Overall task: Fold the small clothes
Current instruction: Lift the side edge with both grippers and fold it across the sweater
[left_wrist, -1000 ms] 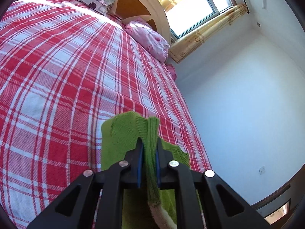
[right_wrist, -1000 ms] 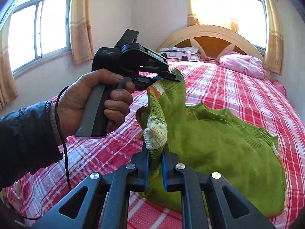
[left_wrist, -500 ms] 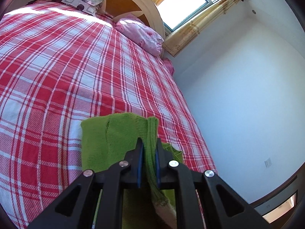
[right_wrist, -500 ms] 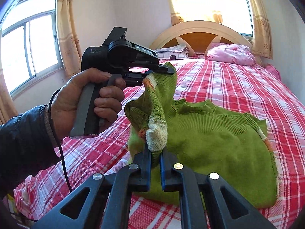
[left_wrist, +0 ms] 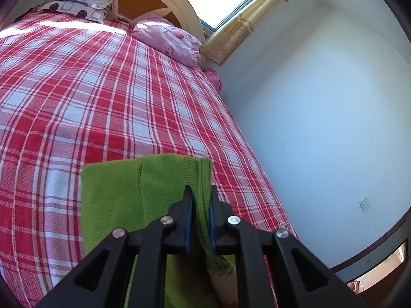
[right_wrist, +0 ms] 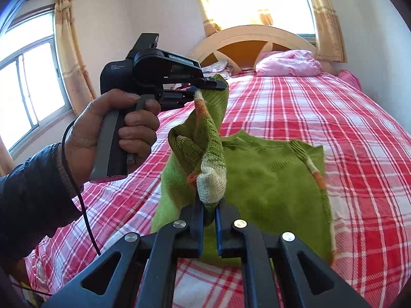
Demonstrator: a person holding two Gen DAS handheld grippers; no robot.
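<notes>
Holding the sleeve cuff in my right gripper, I have those jaws clamped tight on the cream knit end. My left gripper has its jaws pinched on the ribbed green edge of the same lifted side. Ahead of the right jaws, the sleeve stands up as a slack twisted band between the two grips. Beyond it the green sweater lies flat on the plaid bed, its far sleeve already laid across its right edge.

To do this fold well, I judge both grips should travel together across the body, keeping the band lightly taut so it lands straight. Lowering both at once should stop the cuff bunching. The pink pillow sits well beyond, by the headboard.
</notes>
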